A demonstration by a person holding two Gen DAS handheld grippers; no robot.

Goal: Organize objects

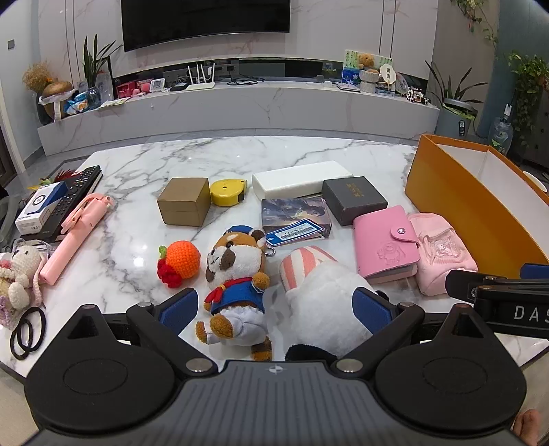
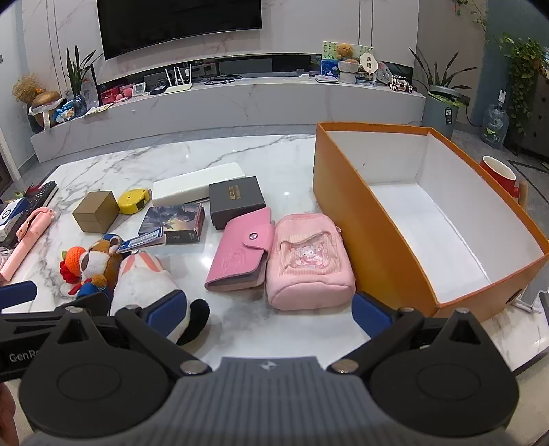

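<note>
Toys (image 1: 236,274), pink pouch (image 2: 308,264) crowd marble table (image 1: 144,164) beside orange box (image 2: 363,219).

TV (image 2: 178,20) on wall | router (image 2: 177,82) on console | potted plant (image 2: 441,99) | red cup (image 2: 499,173)

Readable txt: "DAS" in white on right hand-held gripper (image 1: 514,302) body; "GenR" on left hand-held gripper (image 2: 20,355) body; "CARD" on illustrated card box (image 2: 178,236) side. Rest too small.

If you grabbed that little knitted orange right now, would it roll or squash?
The knitted orange looks soft, so it would probably squash slightly. It is round, so a push might roll it, though the red flower on its side likely stops it soon.
</note>
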